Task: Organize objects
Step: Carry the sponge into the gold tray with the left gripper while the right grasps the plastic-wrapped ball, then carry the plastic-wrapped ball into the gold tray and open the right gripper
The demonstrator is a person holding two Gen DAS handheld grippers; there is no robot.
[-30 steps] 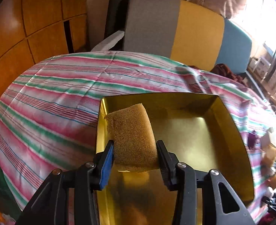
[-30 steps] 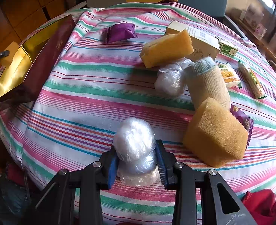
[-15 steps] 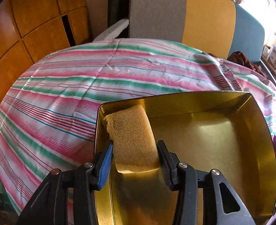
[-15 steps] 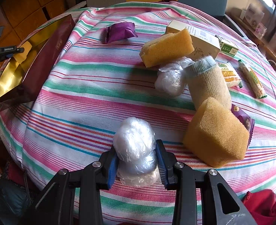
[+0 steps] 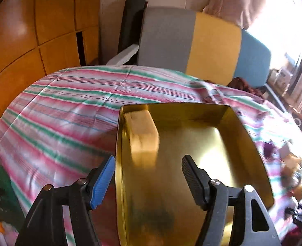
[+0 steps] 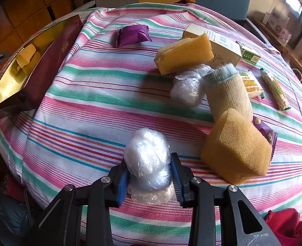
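Note:
A gold-lined box (image 5: 243,135) with maroon outer walls (image 6: 54,61) lies on the striped cloth. A yellow sponge (image 5: 143,133) rests in its far left corner and also shows in the right wrist view (image 6: 25,54). My left gripper (image 5: 148,176) is open and empty, just behind the sponge, over the box's left wall. My right gripper (image 6: 149,179) is shut on a clear plastic-wrapped bundle (image 6: 147,157) resting on the cloth near the front edge.
On the cloth lie two more yellow sponges (image 6: 184,54) (image 6: 236,148), a beige sock roll (image 6: 226,91), another plastic bundle (image 6: 188,85), a purple packet (image 6: 132,34), a cardboard box (image 6: 222,43) and snack packs (image 6: 275,89). A chair (image 5: 192,43) stands behind the table.
My left gripper has opened and let go of the sponge, which now lies in the box's far left corner, and has drawn back a little. The right gripper has not moved.

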